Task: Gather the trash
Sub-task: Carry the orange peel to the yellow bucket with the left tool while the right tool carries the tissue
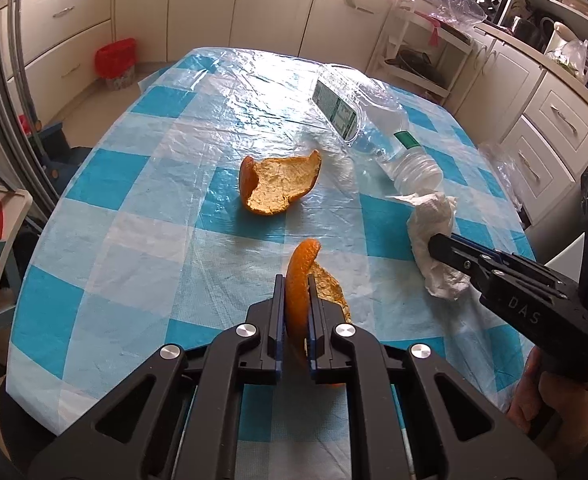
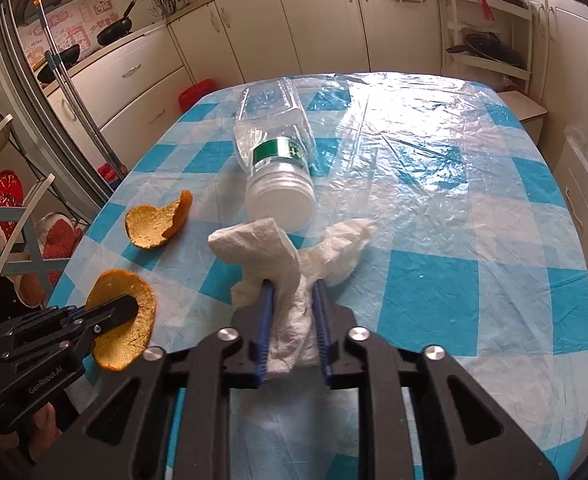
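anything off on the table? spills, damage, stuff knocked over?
The plastic bottle lies on its side, capped, body crumpled. One loose orange peel sits on the tablecloth. No spill visible. Left tool grips another peel; right tool straddles the crumpled tissue.

"DAS" on right gripper [image 1: 438,246], "GenRobot.AI" on left gripper [image 2: 127,306]

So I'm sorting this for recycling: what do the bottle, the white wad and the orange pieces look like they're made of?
The bottle looks like thin clear plastic, glossy and crumpled, with a white ribbed cap. The white wad in the right tool looks like soft, matte, creased tissue paper. The peel in the left tool and the loose peel look like citrus rind: shiny orange skin, pale pithy inside.
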A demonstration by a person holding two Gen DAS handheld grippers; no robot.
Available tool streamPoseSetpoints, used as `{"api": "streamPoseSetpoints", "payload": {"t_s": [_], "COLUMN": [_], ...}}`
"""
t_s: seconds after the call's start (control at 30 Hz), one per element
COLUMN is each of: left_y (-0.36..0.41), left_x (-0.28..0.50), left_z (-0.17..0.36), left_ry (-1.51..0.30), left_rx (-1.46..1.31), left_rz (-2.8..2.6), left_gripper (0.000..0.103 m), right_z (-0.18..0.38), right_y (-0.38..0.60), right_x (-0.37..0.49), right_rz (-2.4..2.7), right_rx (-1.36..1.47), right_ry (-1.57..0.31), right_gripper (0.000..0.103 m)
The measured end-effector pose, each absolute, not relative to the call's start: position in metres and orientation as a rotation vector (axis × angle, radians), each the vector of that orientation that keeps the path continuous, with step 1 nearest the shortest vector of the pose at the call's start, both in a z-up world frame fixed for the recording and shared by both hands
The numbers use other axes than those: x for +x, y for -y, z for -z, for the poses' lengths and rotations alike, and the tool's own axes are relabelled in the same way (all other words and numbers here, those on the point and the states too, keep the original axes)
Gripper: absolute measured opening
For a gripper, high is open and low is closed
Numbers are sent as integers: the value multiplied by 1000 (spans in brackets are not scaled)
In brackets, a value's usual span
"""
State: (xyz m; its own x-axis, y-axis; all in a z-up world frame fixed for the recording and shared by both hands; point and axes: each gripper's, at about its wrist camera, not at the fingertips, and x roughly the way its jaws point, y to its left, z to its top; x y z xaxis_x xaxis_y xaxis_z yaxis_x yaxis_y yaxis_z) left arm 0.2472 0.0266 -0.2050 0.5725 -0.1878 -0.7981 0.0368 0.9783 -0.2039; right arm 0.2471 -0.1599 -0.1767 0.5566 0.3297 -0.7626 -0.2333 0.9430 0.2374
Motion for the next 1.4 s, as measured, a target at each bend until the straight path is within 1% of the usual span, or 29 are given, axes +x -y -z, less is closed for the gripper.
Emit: {"api": "streamPoseSetpoints", "payload": {"t_s": [0.03,0.1,0.23,0.47,0.77,1.4], "left_y": [-26,-23,-15,4,40,133], "left_x": [248,249,250,248,238,227], "left_z": [205,206,205,197,174,133], "left_ry": [-954,-953,-949,-937,-890,-820], "left_rx": [-174,-174,-162,-128,-49,43], "left_rz": [136,141,160,184,209,337], "left_gripper": [7,7,7,7,7,7], "right_z": [176,175,173,165,157,142], "right_y": [160,162,173,192,218,295], "right_x": [246,245,243,237,223,196], "right_rz": [-337,-344,-341,-323,-284,-125], "right_rx": [115,124,168,221,274,390], "right_ry": [-918,-913,-908,-876,-833,-748], "right_gripper": [15,13,11,11,11,11]}}
